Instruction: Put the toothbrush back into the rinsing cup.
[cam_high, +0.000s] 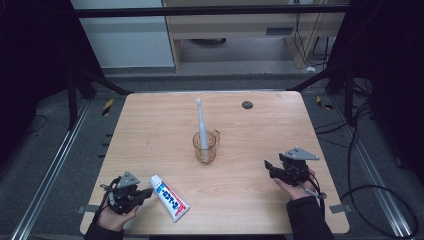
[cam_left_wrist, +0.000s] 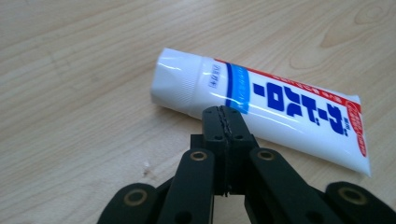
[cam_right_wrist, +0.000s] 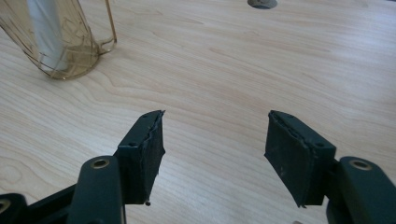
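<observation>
Wooden table (cam_high: 250, 200), seen from above. At its near left corner a hand (cam_high: 112, 217) holds the left gripper (cam_high: 146, 192), jaws pressed together and gripping nothing, their tips just beside the cap end of a white tube (cam_high: 169, 198) with blue and red print, which lies flat on the wood. At centre stands a clear amber cup (cam_high: 205, 147) with a handle; a white toothbrush (cam_high: 201, 122) stands upright in it, head up. A small dark disc (cam_high: 247, 104) sits near the far edge. At the near right a hand (cam_high: 295, 190) holds the right gripper (cam_high: 268, 167), jaws spread wide over bare wood, well apart from the cup.
</observation>
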